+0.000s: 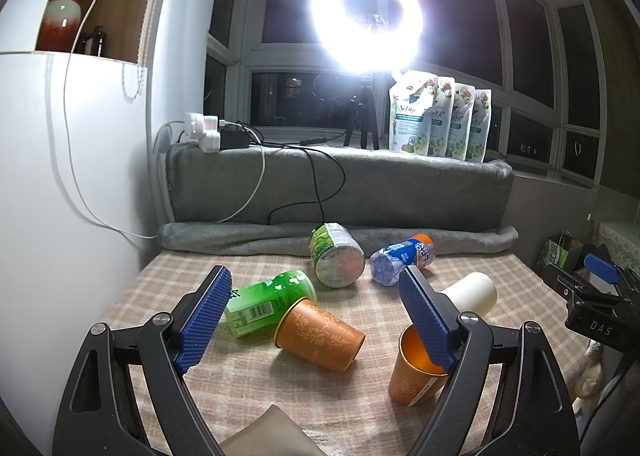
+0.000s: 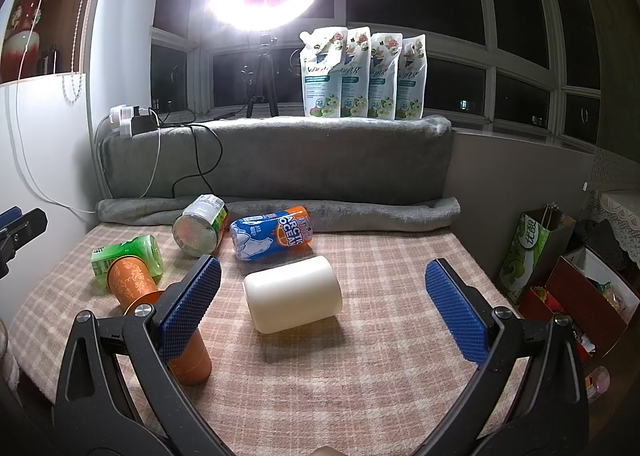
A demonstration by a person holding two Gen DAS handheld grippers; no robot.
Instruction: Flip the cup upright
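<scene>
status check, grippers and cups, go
Left gripper open, right gripper open, both empty. Orange cup on its side against green can. White cup also down.

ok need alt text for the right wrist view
The open right gripper hovers over a white cup lying on its side on a checked cloth, with two orange cups and fallen bottles to the left.

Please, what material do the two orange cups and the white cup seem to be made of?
The lying orange cup and the standing orange cup look like thin paper with a matte printed floral pattern; the standing one's inside shines golden, perhaps a foil lining. The white cup, on its side, looks like smooth plastic or ceramic with a soft sheen; which one, I cannot tell.
</scene>
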